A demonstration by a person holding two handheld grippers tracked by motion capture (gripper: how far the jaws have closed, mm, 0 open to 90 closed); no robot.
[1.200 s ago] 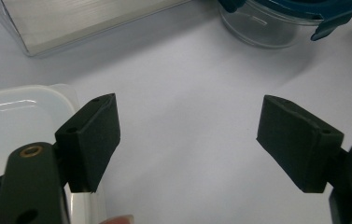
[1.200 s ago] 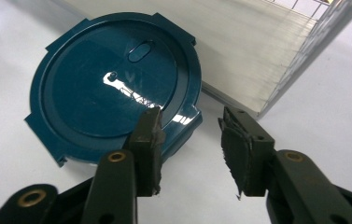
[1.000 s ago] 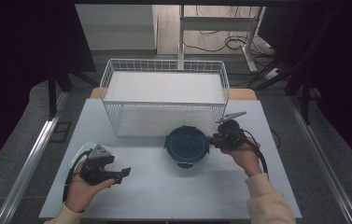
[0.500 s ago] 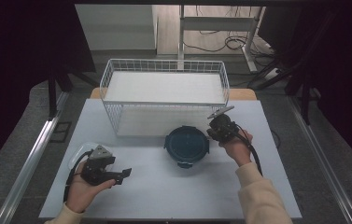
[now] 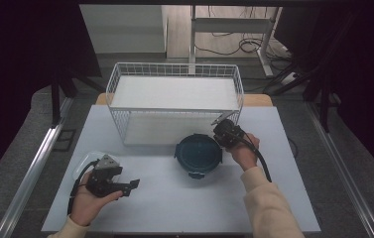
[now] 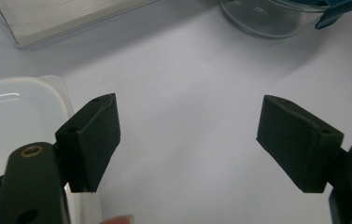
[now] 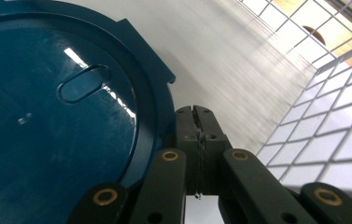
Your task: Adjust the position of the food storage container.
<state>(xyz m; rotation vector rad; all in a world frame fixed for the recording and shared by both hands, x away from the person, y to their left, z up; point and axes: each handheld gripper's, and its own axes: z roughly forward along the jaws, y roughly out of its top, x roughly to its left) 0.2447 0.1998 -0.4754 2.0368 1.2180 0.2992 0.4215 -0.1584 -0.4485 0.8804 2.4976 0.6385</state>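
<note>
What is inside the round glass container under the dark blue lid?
The dark blue lid covers the container from above. The left gripper view shows part of its clear glass wall, with no contents visible; the rest is out of frame.

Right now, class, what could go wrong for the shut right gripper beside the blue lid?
1. The right gripper, jaws together, sits at the rim of the blue lid; a push could slide the glass container across the table.
2. The wire basket stands close behind; the gripper could snag its mesh.
</note>
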